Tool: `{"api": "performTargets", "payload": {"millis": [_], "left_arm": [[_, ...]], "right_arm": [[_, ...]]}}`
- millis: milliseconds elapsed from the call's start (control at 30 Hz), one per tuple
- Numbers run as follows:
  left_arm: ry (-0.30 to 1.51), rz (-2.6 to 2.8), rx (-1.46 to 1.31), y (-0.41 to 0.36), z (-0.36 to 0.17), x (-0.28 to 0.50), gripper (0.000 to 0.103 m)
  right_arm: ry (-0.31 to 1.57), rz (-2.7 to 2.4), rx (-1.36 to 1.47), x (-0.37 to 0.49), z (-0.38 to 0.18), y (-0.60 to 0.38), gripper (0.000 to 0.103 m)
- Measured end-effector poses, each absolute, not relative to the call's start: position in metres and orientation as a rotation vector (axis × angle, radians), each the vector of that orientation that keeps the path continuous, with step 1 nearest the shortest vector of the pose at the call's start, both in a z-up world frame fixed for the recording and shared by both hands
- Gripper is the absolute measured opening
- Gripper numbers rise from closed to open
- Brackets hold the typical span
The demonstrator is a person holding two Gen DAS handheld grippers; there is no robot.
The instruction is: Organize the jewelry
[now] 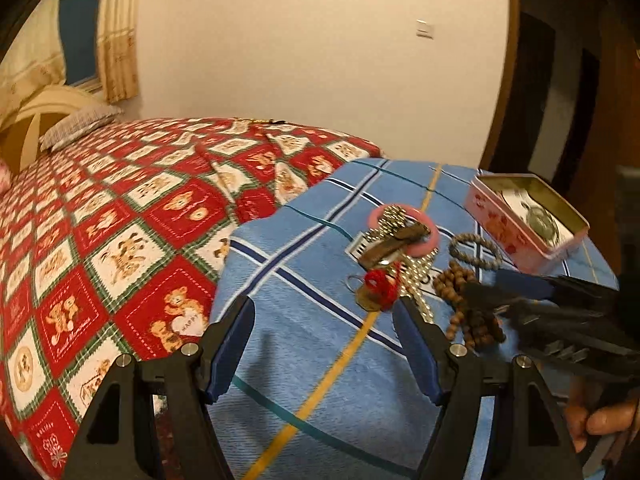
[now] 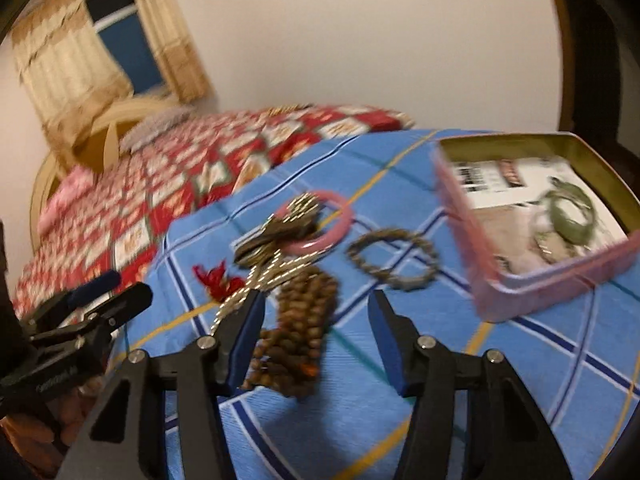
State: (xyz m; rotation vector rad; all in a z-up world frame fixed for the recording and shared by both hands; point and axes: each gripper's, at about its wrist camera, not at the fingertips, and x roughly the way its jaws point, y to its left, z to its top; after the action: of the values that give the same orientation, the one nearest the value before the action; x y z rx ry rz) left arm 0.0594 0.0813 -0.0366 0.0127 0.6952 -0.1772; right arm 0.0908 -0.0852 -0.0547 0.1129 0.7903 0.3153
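My left tongs (image 1: pixel 324 344) hang with jaws apart over bare blue checked cloth (image 1: pixel 304 360), nothing between them. My right tongs (image 2: pixel 316 332) stand apart too, straddling the brown wooden bead string (image 2: pixel 296 336) without pressing it. Beyond the beads lie a pink ring (image 2: pixel 320 224), a dark beaded bracelet (image 2: pixel 392 258) and a red tassel (image 2: pixel 216 276). Right of the beads sits the open pink tin (image 2: pixel 520 280), a green bracelet (image 2: pixel 568 212) inside.

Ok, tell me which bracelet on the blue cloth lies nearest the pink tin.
The grey beaded bracelet, a single open loop lying just left of the pink tin. The pink bangle sits further left under keys; the brown wooden beads are heaped nearer the right gripper.
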Motion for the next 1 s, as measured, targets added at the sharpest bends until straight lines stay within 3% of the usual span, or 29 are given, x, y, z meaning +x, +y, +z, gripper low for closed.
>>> {"api": "performTargets", "payload": {"millis": [67,133,167,200,433,467,533,600,900,1000], "left_arm": [[0.704,-0.193,0.018,0.078,-0.037,0.059,0.072],[0.709,-0.204,0.023,0.075,-0.038,0.060,0.072],[0.711,-0.207,0.026,0.074,-0.038,0.061,0.072],[0.713,-0.211,0.028,0.072,-0.037,0.063,0.072],[0.737,-0.248,-0.009,0.059,-0.035,0.081,0.069],[0.743,-0.250,-0.004,0.055,-0.036,0.084,0.066],[0.766,-0.247,0.017,0.047,-0.039,0.092,0.040],[0.806,-0.252,0.014,0.042,-0.045,0.100,0.027],[0.899,-0.291,-0.017,0.036,-0.059,0.113,0.025],[0.902,-0.288,-0.040,0.039,-0.059,0.114,0.004]], "right_arm": [[0.844,0.321,0.053,0.097,-0.064,-0.071,0.057],[0.892,0.325,0.025,0.100,-0.071,-0.065,0.050],[0.889,0.327,0.019,0.099,-0.071,-0.067,0.038],[0.895,0.332,0.006,0.098,-0.071,-0.068,0.035],[0.850,0.372,0.112,0.092,-0.066,-0.094,0.028],[0.818,0.369,0.131,0.090,-0.061,-0.099,0.028],[0.765,0.358,0.162,0.087,-0.054,-0.108,0.028],[0.736,0.343,0.202,0.085,-0.050,-0.118,0.028],[0.749,0.305,0.246,0.090,-0.050,-0.130,0.028],[0.742,0.302,0.231,0.089,-0.049,-0.128,0.028]]}}
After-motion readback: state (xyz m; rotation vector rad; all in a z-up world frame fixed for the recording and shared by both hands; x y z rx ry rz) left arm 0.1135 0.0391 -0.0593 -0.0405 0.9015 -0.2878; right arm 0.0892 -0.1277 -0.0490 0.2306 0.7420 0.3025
